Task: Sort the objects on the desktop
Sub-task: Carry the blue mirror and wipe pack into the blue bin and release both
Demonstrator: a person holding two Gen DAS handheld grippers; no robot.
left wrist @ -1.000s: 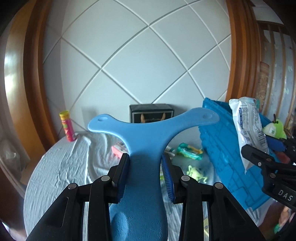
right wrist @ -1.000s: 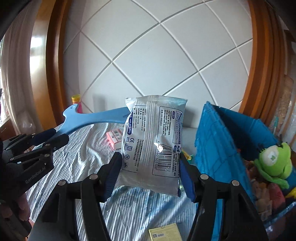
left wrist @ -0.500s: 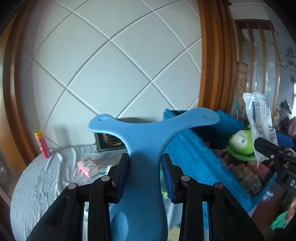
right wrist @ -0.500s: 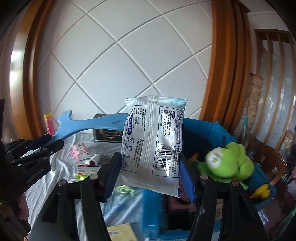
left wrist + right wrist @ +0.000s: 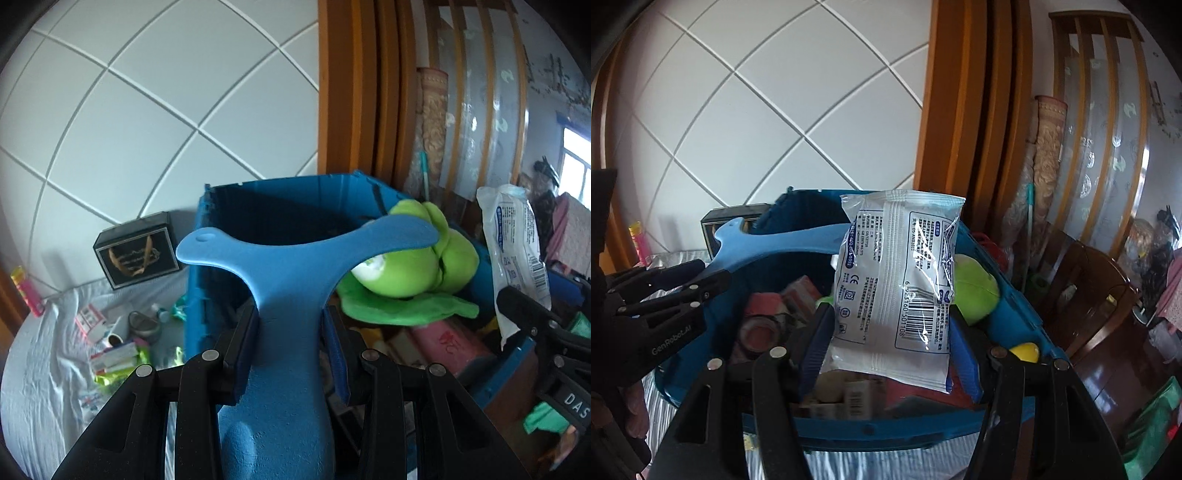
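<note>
My left gripper [image 5: 291, 325] is shut on a blue plastic hanger-shaped piece [image 5: 288, 266], held over the open blue storage bin [image 5: 280, 199]. My right gripper [image 5: 892, 343] is shut on a white sealed packet with a barcode [image 5: 897, 273], held above the same bin [image 5: 894, 432]. The bin holds a green plush frog [image 5: 413, 258], tape rolls [image 5: 759, 328] and several boxes. The packet [image 5: 517, 254] and right gripper show at the right of the left wrist view. The hanger piece [image 5: 775, 243] and left gripper [image 5: 665, 284] show at the left of the right wrist view.
A white cloth covers the table [image 5: 40, 369]. Left of the bin lie a black box [image 5: 138, 249], a pink and yellow tube [image 5: 26, 291], a pink and white carton [image 5: 90, 321] and small packets [image 5: 118, 360]. A wooden frame [image 5: 964, 110] and dark chair [image 5: 1086, 295] stand behind and right.
Both grippers have swung right from over the table, and now hang over the open blue bin. Each keeps its hold on its object.
</note>
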